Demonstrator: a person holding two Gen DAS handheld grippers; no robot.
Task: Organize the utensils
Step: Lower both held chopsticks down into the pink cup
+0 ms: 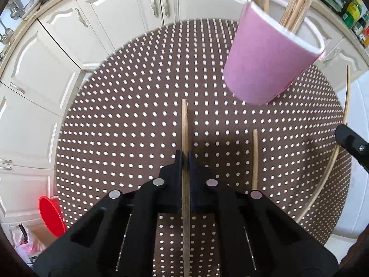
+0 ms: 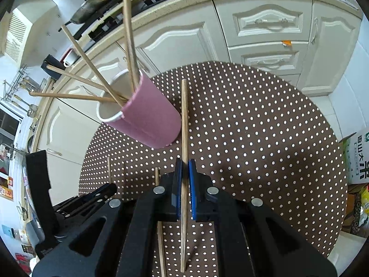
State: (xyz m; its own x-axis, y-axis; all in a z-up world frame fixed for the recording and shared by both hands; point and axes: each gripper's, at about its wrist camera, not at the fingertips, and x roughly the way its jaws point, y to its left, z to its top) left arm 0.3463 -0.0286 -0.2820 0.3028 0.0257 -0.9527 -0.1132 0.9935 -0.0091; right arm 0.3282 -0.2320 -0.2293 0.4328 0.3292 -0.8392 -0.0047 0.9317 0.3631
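Kitchen, cream cabinets (image 1: 96, 23) behind a round brown polka-dot surface (image 1: 138, 115). Pink cup (image 1: 272, 62) stands on the surface toward its far side, several wooden chopsticks (image 2: 92, 69) fanned out of its mouth.

Left tongs (image 1: 185, 159): jaws pinched narrow on one chopstick (image 1: 184, 120). The stick runs straight through the gap, its tip sticking out ahead of the fingertips toward the cup, the rest passing back under the tool. Cannot tell if that stick is off the surface or lying on it.

A second loose chopstick (image 1: 254, 157) lies on the surface just beside the left tongs, on their right, not touching them.

Right tongs (image 2: 185, 164): blue pads closed on another chopstick (image 2: 184, 115), same arrangement, with the tip projecting forward and ending just beside the cup's base, the tail trailing back below the tool. The left tool shows at the lower left of the right wrist view, near but apart
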